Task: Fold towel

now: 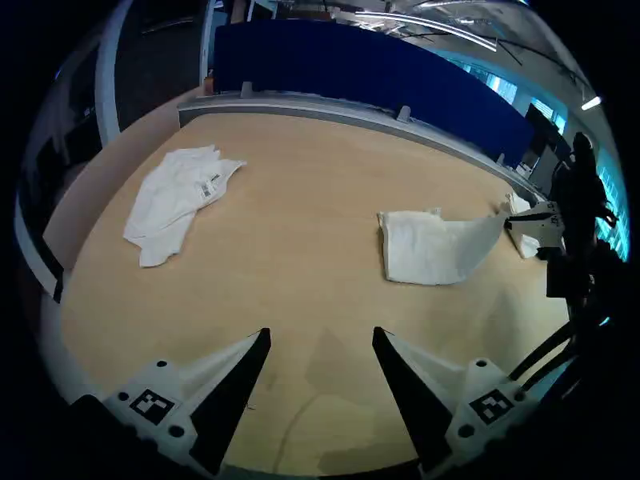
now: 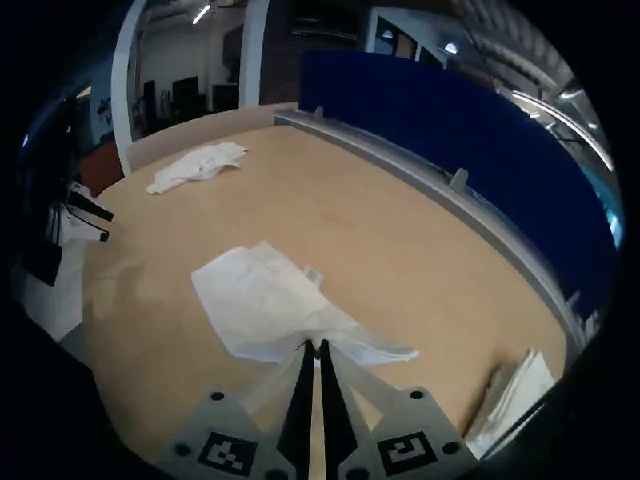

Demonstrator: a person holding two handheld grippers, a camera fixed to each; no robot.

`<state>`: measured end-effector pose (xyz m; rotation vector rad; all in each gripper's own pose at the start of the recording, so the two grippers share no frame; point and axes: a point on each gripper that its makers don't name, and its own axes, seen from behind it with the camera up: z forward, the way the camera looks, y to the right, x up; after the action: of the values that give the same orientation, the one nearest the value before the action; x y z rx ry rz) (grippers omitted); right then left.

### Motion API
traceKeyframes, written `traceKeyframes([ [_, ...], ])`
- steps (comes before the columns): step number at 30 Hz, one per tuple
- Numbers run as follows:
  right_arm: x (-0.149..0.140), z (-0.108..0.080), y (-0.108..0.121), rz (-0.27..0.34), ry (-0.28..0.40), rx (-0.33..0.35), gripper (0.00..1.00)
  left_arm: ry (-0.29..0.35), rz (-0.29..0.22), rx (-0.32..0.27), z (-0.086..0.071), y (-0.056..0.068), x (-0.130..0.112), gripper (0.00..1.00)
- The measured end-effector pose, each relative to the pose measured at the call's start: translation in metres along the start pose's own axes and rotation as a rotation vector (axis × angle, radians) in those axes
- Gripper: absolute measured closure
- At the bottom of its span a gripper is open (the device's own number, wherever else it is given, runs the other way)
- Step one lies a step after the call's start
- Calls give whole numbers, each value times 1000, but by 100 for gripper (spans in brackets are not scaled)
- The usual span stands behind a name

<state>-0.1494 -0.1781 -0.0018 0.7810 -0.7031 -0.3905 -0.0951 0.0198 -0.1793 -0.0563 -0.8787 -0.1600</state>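
Right gripper point(image 2: 314, 346) is clamped on one corner of the towel point(image 2: 260, 304). Both fingers are pressed together on the cloth and that corner is raised off the table point(image 2: 384, 232), with the rest of the towel lying flat. Left gripper point(image 1: 320, 331) is released: jaws spread wide, nothing between them, held over bare wood. Key relation: in the left gripper view the towel point(image 1: 424, 248) is seen ahead and to the right, well apart from the open fingers. Its long axis runs left to right across that view, and the pinched corner is at the right end, at the right gripper point(image 1: 534, 226). In the right gripper view the same cloth stretches from the fingertips away to the far left. The free left-hand edge is judged the nearer one for the left gripper, so a reach forward and right is probably needed before a second corner can be taken. Count: two grippers; one towel in work; one crumpled white cloth point(image 1: 180, 200) at the far left of the table, well apart from the towel; one stack of folded white cloths point(image 2: 512, 392) near the right table edge, layers not countable; one blue partition point(image 2: 480, 144) along the far side.
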Motion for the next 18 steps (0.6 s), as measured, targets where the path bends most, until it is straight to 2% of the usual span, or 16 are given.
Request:
traceKeyframes([
  [8, 29, 18, -19, -49, 16, 44, 94, 13, -20, -5, -2, -1, 0, 5],
  [18, 61, 54, -67, -160, 10, 137, 94, 35, -23, -2, -6, 2, -1, 5],
])
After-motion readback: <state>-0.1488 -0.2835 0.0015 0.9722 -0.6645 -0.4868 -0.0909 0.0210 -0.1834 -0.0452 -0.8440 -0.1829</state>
